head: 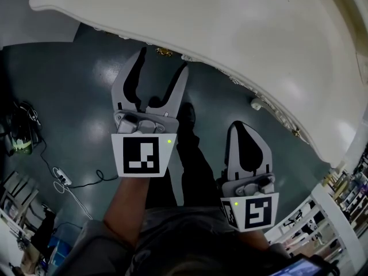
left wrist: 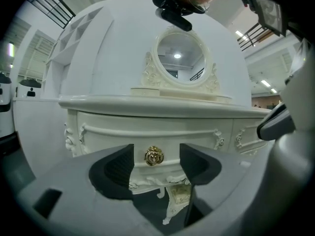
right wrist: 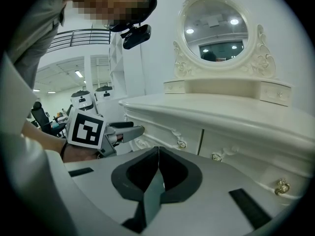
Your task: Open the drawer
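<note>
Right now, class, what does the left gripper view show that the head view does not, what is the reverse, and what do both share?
Only the left gripper view: the oval mirror in its carved cream frame and the cream drawer front, seen face on.
Only the head view: the white power strip with its cable and the person's dark shoe.
Both: the cream dressing table top, and the left gripper, its jaws open, with the gold rose-shaped knob ahead of them.

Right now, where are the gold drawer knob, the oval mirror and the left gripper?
gold drawer knob [left wrist: 154, 156], left gripper view, centre of the rosette.
oval mirror [left wrist: 179, 58], left gripper view, middle of the glass.
left gripper [head: 163, 62], head view, midway between its open fingertips.
</note>
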`<state>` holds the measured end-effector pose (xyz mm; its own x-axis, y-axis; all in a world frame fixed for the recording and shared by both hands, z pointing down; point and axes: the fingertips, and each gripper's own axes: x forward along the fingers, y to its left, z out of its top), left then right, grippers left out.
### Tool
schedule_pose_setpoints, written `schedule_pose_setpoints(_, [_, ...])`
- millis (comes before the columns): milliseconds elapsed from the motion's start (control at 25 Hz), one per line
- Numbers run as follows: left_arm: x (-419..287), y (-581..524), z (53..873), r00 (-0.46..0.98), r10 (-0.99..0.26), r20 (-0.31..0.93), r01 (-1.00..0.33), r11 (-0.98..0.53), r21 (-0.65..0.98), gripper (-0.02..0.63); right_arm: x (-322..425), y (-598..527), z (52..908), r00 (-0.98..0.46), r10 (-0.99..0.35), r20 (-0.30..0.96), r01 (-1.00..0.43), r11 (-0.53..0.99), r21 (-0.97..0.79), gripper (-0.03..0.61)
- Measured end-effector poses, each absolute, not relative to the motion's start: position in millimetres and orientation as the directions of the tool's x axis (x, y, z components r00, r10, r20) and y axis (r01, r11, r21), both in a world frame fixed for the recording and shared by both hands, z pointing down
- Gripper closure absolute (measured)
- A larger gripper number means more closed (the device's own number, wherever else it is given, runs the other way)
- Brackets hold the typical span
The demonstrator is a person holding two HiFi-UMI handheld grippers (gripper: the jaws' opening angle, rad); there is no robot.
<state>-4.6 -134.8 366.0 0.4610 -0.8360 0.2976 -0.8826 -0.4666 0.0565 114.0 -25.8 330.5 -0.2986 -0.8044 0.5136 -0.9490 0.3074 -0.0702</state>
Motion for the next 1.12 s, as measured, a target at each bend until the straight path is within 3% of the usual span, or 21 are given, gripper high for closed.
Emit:
schedule_pose_setpoints(440, [-1,-147,374,0.449,-0.842,0.298,-0.888,-0.457,0.045,0.324,122,-28,330,-0.288,-0.807,0.515,-0.952,0.3,-0.062,0.565])
schedule_pose_setpoints(800, [-7,-152,382,0.399,-0.864,0.307,-0.909,-0.417,0.008,0.448,125,-27,329,-0.282,-0.804,0.523,-0.951,0.306,-0.043,0.565])
schedule_pose_setpoints(1120, [-11,-145,381,0.408,-0.856,0.316,-0.905,-0.426,0.016,0.469,124,-26,326,-0.285,-0.806,0.519,-0.95,0.31,-0.041,0.565])
